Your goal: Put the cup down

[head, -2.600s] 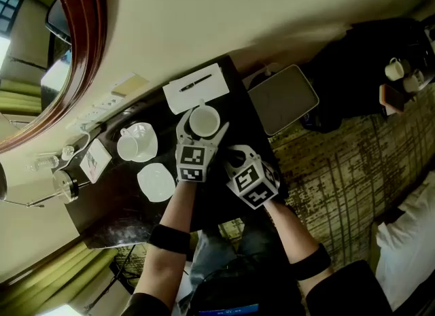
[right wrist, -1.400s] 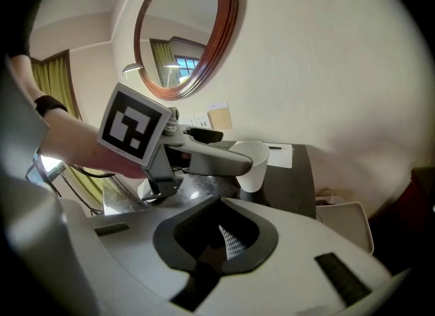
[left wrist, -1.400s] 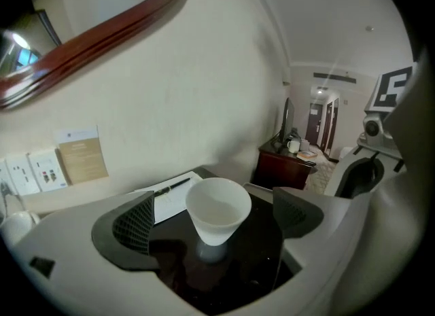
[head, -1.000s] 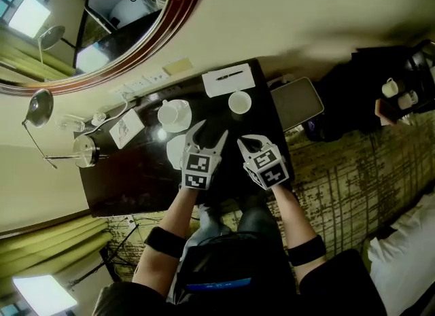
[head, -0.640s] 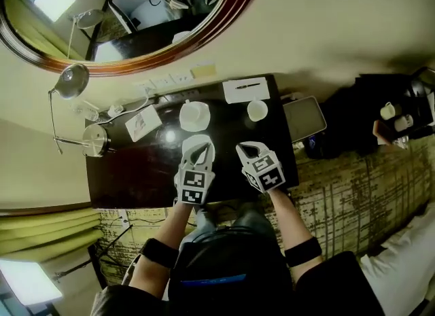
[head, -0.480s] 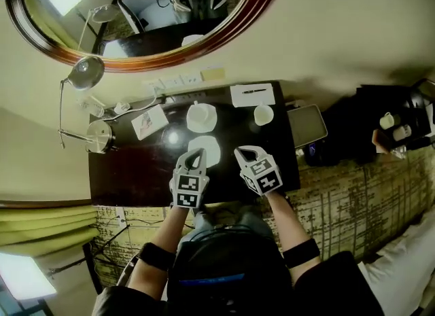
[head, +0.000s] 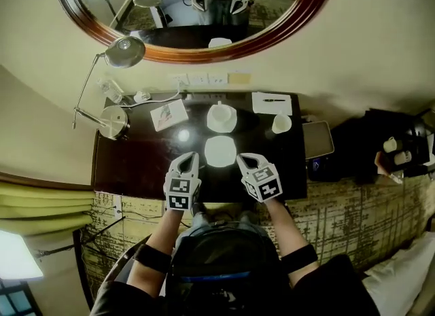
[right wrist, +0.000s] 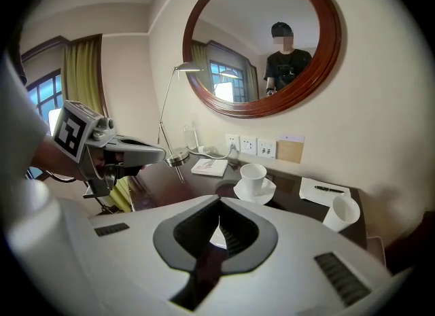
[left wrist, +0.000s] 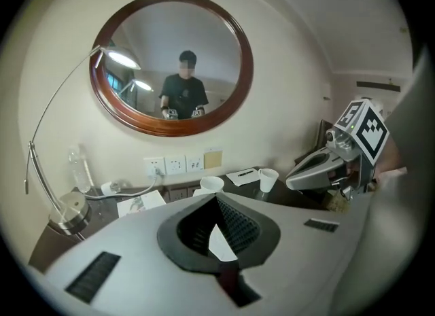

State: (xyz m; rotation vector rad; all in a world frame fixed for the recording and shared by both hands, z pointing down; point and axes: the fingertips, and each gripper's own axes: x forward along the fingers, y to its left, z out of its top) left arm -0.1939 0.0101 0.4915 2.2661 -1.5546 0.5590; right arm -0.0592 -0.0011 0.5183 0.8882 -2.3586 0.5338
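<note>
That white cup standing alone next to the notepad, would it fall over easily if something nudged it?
Possibly. The cup looks tapered, narrower at the base than the rim, so a high nudge may tip it. The desk is glossy, so a low push would likely slide it. It looks empty, so probably light.

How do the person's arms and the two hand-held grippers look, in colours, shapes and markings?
The left hand-held gripper and the right hand-held gripper each have a pale grey shell with two curved jaws lined by black ribbed pads. Each carries a cube with black-and-white square markers. The person wears a black band around each forearm and dark clothing.
</note>
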